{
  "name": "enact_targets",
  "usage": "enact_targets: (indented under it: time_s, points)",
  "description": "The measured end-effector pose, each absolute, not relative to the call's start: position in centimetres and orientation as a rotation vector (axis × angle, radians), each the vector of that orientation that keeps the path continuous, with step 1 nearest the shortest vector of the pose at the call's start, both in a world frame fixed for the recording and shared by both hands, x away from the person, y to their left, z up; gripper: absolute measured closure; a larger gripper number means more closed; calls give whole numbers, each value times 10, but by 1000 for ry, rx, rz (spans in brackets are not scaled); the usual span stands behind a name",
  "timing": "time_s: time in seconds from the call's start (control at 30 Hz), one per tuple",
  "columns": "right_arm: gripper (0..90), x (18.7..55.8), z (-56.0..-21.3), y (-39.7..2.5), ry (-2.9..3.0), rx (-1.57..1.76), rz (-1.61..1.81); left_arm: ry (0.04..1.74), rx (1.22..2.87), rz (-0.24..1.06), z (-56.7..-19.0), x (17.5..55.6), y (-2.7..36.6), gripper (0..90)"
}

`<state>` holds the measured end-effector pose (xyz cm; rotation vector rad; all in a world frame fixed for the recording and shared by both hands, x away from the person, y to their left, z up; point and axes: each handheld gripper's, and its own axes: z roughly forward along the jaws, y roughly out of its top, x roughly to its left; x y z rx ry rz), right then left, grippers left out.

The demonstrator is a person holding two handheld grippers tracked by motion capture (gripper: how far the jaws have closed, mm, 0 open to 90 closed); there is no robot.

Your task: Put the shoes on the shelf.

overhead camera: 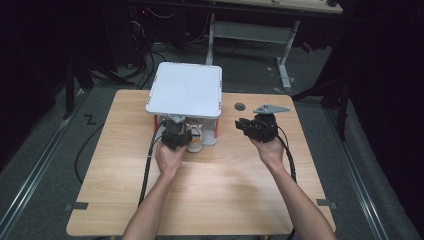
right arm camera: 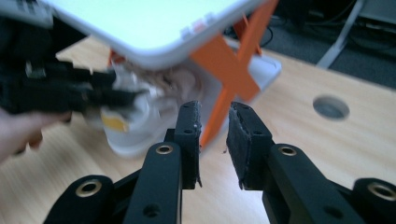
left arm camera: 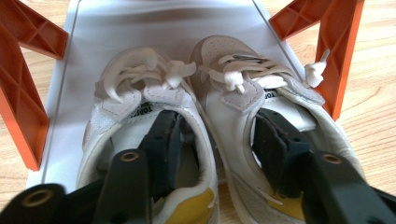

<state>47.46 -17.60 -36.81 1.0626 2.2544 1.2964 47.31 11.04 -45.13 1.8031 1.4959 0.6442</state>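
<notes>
Pair of white shoes [left arm camera: 205, 116] sat on lower white shelf [left arm camera: 70, 93], under white top panel [overhead camera: 185, 89], orange struts [left arm camera: 338, 51] flanking. Left gripper [left arm camera: 217, 154] spread, one jaw inside each shoe, pinching inner walls together. Right gripper [right arm camera: 213, 140] narrowly parted, empty, above desk [overhead camera: 225, 190] beside rack.

The only print is on the tongue labels of the two shoes under the rack. The left shoe's label [left arm camera: 142, 109] carries dark characters too small and tilted to read. The right shoe's label [left arm camera: 272, 94] shows similar small print, also unreadable. No other text or sign can be read.
</notes>
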Motion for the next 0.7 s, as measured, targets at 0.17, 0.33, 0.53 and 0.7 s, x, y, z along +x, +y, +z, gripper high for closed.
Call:
enact_targets:
  time_s: [0.17, 0.33, 0.53, 0.7]
  points:
    - [752, 484, -353, -153, 2256, 1018, 1289, 1505, 1789, 638, -448, 472, 113, 434]
    - [756, 491, -345, -130, 2259, 989, 1302, 1487, 1772, 654, -441, 467, 114, 364]
    - [758, 499, -340, -109, 2261, 981, 1296, 1461, 1766, 644, -430, 457, 114, 281]
    - [757, 507, -344, -98, 2275, 1003, 1252, 1433, 1768, 644, -423, 439, 118, 218]
